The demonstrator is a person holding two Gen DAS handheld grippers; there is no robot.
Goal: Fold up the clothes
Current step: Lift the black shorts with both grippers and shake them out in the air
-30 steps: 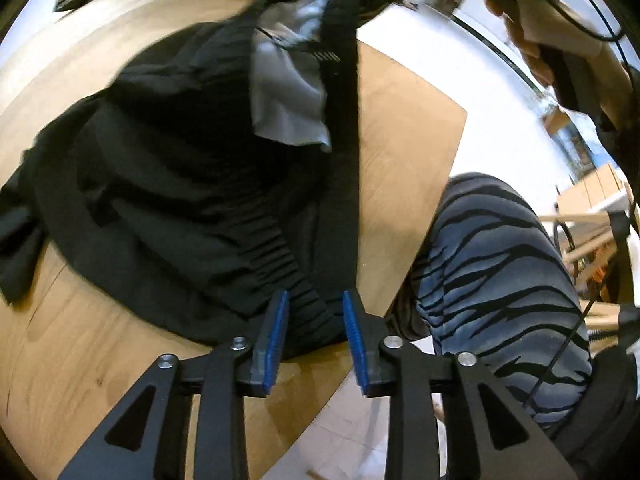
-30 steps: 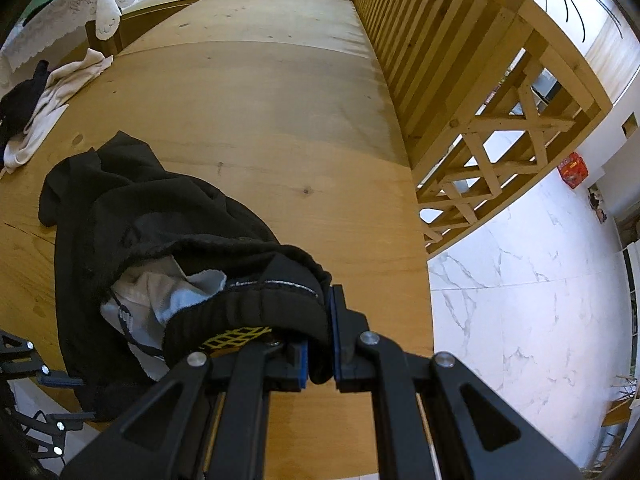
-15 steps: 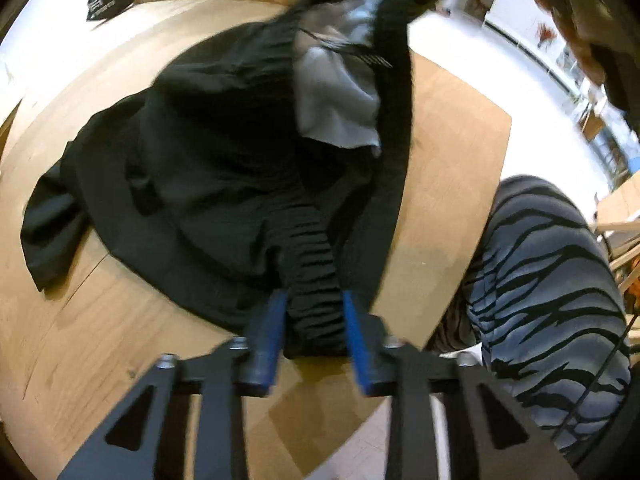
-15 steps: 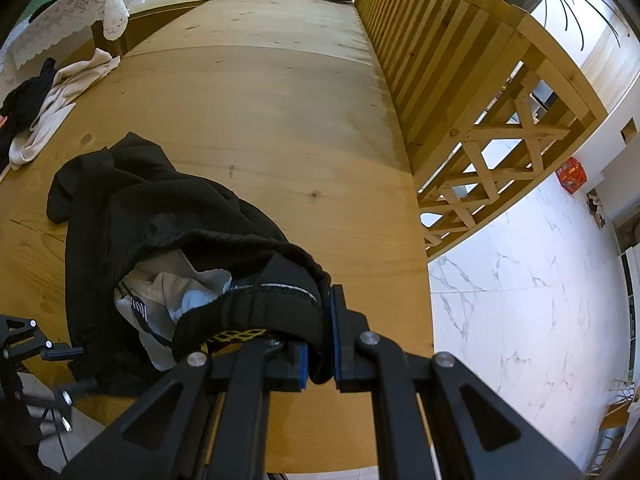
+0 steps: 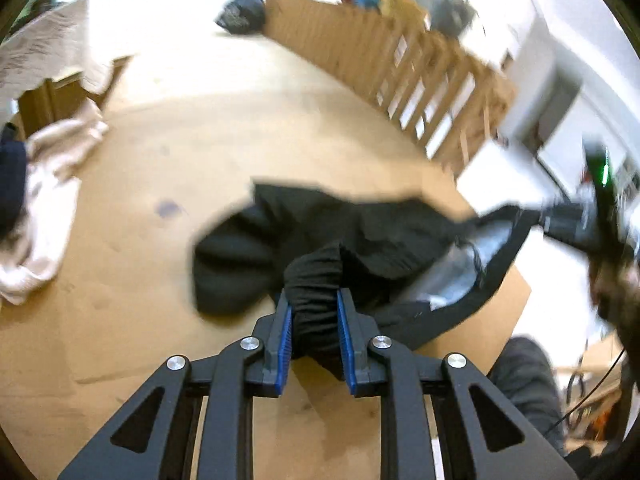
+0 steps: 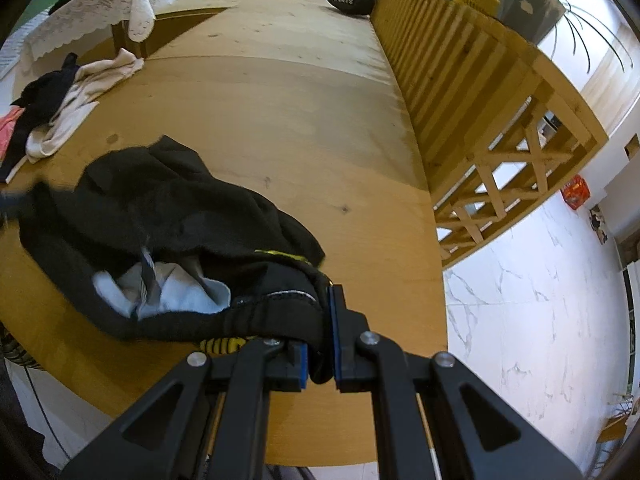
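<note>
1. Black cloth, the waistband end of the black shorts [image 5: 360,240], filled the gap between the blue pads of the left gripper [image 5: 314,328]; its jaws had just been closing, and the bunched elastic was pinched between them.
2. The right gripper [image 6: 320,336] had its jaws pressed nearly together on another stretch of the same waistband, which ran off to the left of its fingertips.
3. The rest of the shorts lay ahead of both sets of jaws on the wooden table [image 6: 280,128], with the pale lining [image 6: 172,292] showing in the open waist just ahead and left of the right jaws.
4. From the left jaws the waistband ran away to the right, towards the right gripper near that view's right edge; so the long axis between the two grips was the waist itself.
5. Both hands held the cloth already, neither nearer than the other. My judgement is that the coming move turns on drawing the two grips apart along that line, so the legs hang or lie flat ahead of the jaws.
6. A pile of light and dark clothes [image 6: 60,108] lay well apart, ahead and far left of the right jaws.
</note>
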